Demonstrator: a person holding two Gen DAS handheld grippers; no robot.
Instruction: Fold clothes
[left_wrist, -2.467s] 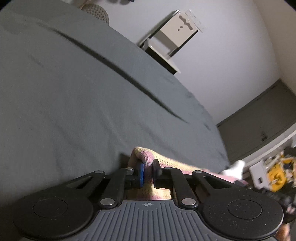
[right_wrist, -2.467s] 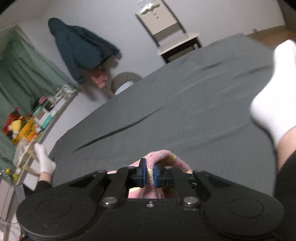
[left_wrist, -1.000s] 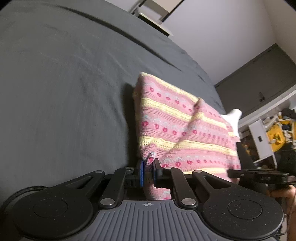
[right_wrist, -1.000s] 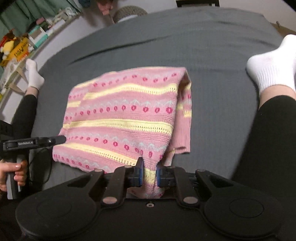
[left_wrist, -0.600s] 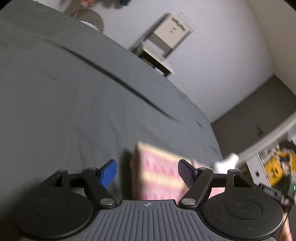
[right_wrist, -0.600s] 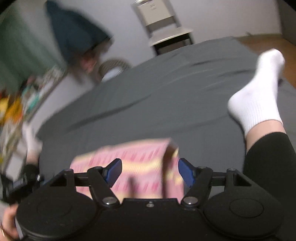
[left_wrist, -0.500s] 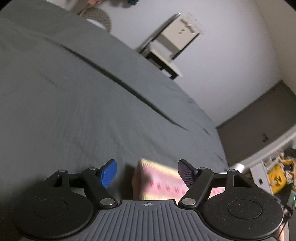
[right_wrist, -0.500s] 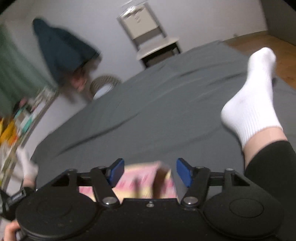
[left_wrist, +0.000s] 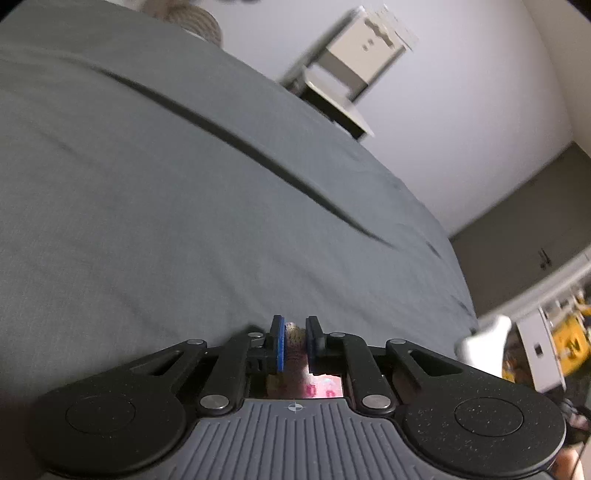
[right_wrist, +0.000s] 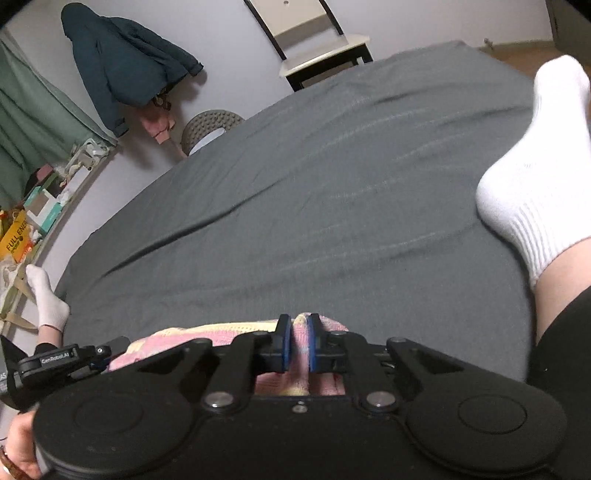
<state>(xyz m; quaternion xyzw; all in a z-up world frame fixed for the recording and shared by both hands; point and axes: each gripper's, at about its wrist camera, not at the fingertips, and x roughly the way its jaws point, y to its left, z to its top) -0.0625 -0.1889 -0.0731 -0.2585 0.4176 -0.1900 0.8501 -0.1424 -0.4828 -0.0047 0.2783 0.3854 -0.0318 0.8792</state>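
Note:
A pink and yellow knitted sweater (right_wrist: 229, 334) lies at the near edge of a grey bed sheet (right_wrist: 332, 177). In the right wrist view my right gripper (right_wrist: 300, 341) is shut on a fold of its edge. The left wrist view shows only a sliver of the sweater (left_wrist: 295, 334), pinched in my left gripper (left_wrist: 294, 341), which is shut on it. The left gripper's body (right_wrist: 62, 360) also appears at the lower left of the right wrist view, beside the sweater. Most of the sweater is hidden under both grippers.
A person's white-socked foot (right_wrist: 532, 177) and black-clad leg rest on the bed at right; another socked foot (right_wrist: 48, 295) lies at left. A chair (left_wrist: 351, 74) stands beyond the bed, with a dark jacket (right_wrist: 122, 66) on the wall and cluttered shelves (right_wrist: 33, 206) at left.
Half a second ago both grippers stood open above the folded sweater. Now both have dropped to its near edge and shut on it.

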